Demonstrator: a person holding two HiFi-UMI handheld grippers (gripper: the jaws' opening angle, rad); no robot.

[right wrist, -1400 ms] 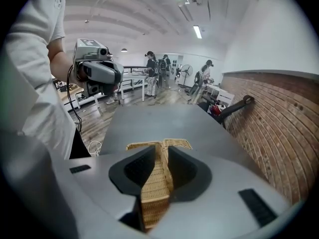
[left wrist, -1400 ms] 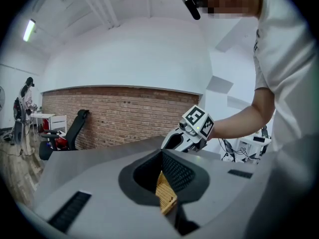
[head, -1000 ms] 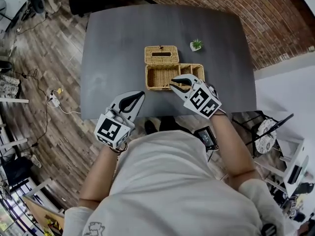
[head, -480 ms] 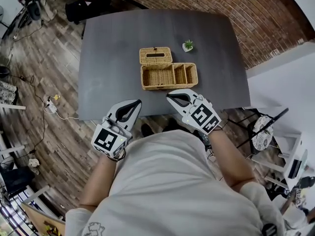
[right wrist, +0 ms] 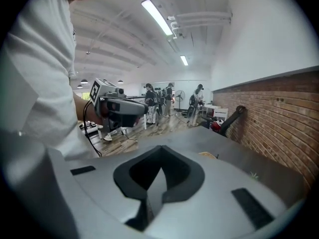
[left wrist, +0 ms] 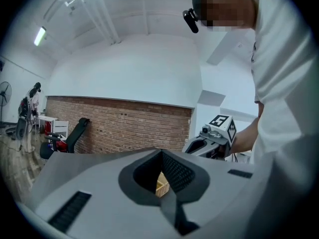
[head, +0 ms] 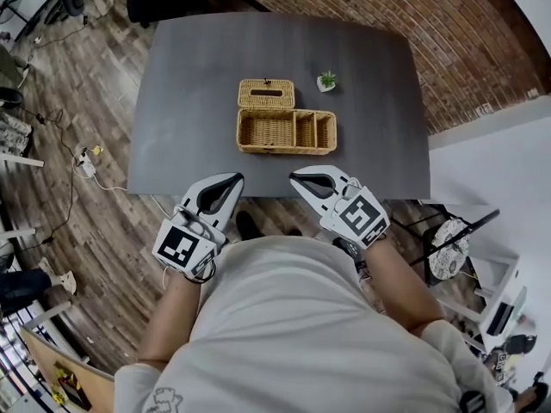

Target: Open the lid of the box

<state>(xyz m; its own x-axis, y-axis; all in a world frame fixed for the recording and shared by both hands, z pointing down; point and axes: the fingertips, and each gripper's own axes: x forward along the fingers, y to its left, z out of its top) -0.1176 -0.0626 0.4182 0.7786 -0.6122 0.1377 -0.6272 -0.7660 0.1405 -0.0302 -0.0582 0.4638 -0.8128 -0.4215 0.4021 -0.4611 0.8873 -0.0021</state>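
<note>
box [head: 287, 132] open mid table [head: 189, 101], left tongs [head: 238, 179], right tongs [head: 295, 177] closed empty, past near edge

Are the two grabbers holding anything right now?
No, nothing. The left gripper and the right gripper are both shut and empty, well short of the wicker box on the table.

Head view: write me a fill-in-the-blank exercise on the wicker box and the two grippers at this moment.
1. The wicker box has its lid ____, resting behind it on the table.
2. The box's inside is divided into ____ compartments.
3. The small potted plant stands on the person's ____ side of the lid.
4. The left gripper and right gripper, both off the table, have their jaws ____.

Missing words: open; three; right; shut.
</note>
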